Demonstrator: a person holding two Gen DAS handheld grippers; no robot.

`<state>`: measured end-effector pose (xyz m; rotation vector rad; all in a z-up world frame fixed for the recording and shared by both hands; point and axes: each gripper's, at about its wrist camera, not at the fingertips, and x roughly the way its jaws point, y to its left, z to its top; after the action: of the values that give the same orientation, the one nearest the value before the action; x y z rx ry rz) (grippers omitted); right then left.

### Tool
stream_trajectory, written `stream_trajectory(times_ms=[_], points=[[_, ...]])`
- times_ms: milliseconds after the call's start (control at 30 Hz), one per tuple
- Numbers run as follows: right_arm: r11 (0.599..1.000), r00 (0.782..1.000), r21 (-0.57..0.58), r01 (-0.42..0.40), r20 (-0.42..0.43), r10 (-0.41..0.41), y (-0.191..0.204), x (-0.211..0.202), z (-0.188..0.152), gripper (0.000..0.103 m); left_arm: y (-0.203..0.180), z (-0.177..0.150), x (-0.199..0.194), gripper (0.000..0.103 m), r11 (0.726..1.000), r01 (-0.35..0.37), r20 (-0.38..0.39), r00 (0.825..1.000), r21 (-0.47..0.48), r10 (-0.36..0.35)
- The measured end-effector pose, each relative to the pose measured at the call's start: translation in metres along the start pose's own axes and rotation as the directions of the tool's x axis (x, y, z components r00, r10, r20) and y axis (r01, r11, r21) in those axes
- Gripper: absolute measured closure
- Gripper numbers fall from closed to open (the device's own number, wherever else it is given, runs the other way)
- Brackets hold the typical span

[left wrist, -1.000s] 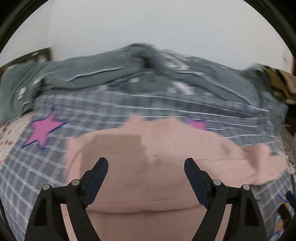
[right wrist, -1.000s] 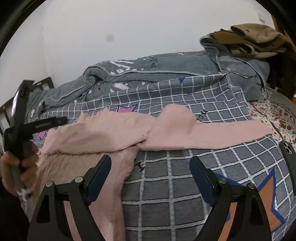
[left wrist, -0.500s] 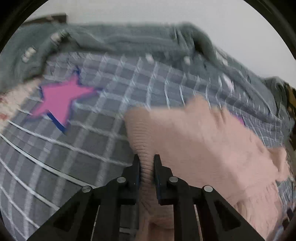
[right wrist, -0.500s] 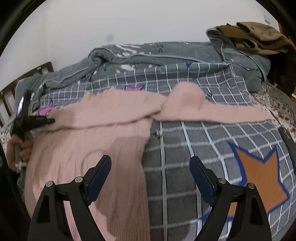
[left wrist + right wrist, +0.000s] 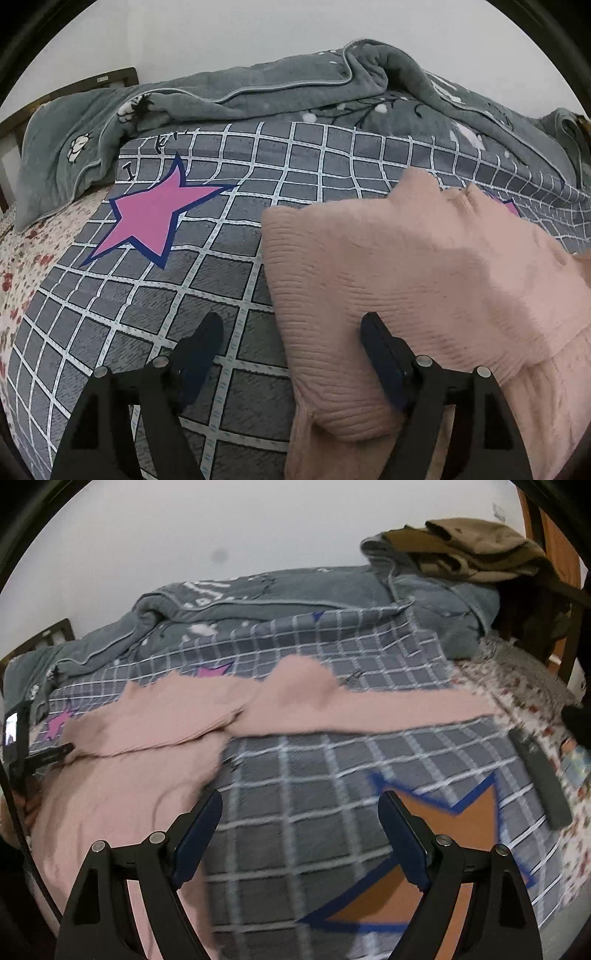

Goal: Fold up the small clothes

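One pink sweater (image 5: 155, 738) lies flat, sleeve stretching rightward.

We see both views in soft, even, rather dim indoor light, with no glare. In the left wrist view the picture is sharp; a faint broad shadow lies across the pink sweater (image 5: 424, 280), and the grid lines of the checked quilt (image 5: 229, 280) bow strongly toward the dark round rim of the fisheye. The right wrist view is motion-blurred: the quilt's lines smear and the sweater's edges go soft. A small dark smudge sits on the white wall (image 5: 220, 556).
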<state>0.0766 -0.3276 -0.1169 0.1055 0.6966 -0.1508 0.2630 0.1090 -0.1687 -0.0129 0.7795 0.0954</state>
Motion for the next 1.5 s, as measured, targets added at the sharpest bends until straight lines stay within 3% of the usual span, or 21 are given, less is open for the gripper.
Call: stream_trajectory(times_ms=[100, 200, 267, 333, 633, 800, 900, 1000, 1033, 1067, 1133, 1233, 1333, 1500], points=[[1.000, 1.000, 0.004, 0.022, 0.019, -0.022, -0.020, 0.005, 0.010, 0.017, -0.004, -0.001, 0.000, 0.023, 0.999, -0.036, 0.007, 0.999, 0.015, 0.035], [0.999, 0.999, 0.041, 0.030, 0.026, -0.031, -0.045, 0.014, 0.020, 0.023, -0.013, -0.001, 0.001, 0.023, 0.996, -0.076, 0.018, 0.997, 0.050, 0.076], [0.997, 0.999, 0.069, 0.032, 0.013, -0.033, -0.062, 0.023, 0.029, 0.043, -0.015, -0.002, 0.001, 0.023, 0.994, -0.092, 0.023, 0.996, 0.062, 0.091], [0.994, 1.000, 0.110, 0.015, -0.020, -0.013, -0.082, 0.041, 0.039, 0.054, -0.015, -0.002, 0.001, 0.023, 0.993, -0.096, 0.025, 0.995, 0.063, 0.095], [0.966, 0.988, 0.259, -0.012, -0.144, 0.051, -0.161, 0.112, 0.058, 0.055, -0.016, -0.002, 0.003, 0.023, 0.993, -0.099, 0.020, 0.995, 0.061, 0.098], [0.932, 0.980, 0.358, -0.064, -0.152, 0.125, -0.183, 0.132, 0.064, 0.055, -0.014, -0.001, 0.006, 0.023, 0.996, -0.076, 0.006, 0.997, 0.045, 0.076], [0.907, 0.980, 0.415, -0.066, -0.142, 0.136, -0.194, 0.139, 0.068, 0.060, -0.009, -0.001, 0.008, 0.022, 0.999, -0.046, -0.007, 0.999, 0.016, 0.046], [0.896, 0.986, 0.443, -0.009, -0.148, 0.083, -0.201, 0.141, 0.073, 0.074, -0.009, -0.001, 0.008, 0.022, 0.999, -0.042, -0.008, 0.999, 0.014, 0.042], [0.899, 0.988, 0.438, 0.017, -0.148, 0.053, -0.201, 0.140, 0.076, 0.091, -0.008, -0.001, 0.008, 0.022, 0.999, -0.042, -0.008, 0.999, 0.014, 0.042], [0.903, 0.989, 0.428, 0.026, -0.144, 0.039, -0.203, 0.139, 0.077, 0.096, -0.008, -0.001, 0.008, 0.022, 0.999, -0.040, -0.008, 0.999, 0.013, 0.040], [0.920, 0.994, 0.391, 0.025, -0.109, 0.020, -0.199, 0.130, 0.084, 0.097, -0.008, -0.001, 0.008, 0.022, 0.999, -0.034, -0.008, 0.999, 0.008, 0.034], [0.949, 0.996, 0.300, 0.093, -0.036, -0.086, -0.178, 0.104, 0.101, 0.097, -0.004, -0.001, 0.007, 0.022, 1.000, -0.015, -0.007, 1.000, -0.010, 0.014], [0.964, 0.979, 0.205, 0.168, 0.082, -0.188, -0.145, 0.064, 0.128, 0.097, 0.001, -0.001, 0.004, 0.022, 0.999, 0.016, 0.000, 1.000, -0.034, -0.016], [0.985, 0.961, 0.072, 0.159, 0.219, -0.171, -0.064, 0.007, 0.171, 0.097, 0.016, -0.001, -0.006, 0.022, 0.992, 0.079, 0.005, 0.997, -0.103, -0.079]])
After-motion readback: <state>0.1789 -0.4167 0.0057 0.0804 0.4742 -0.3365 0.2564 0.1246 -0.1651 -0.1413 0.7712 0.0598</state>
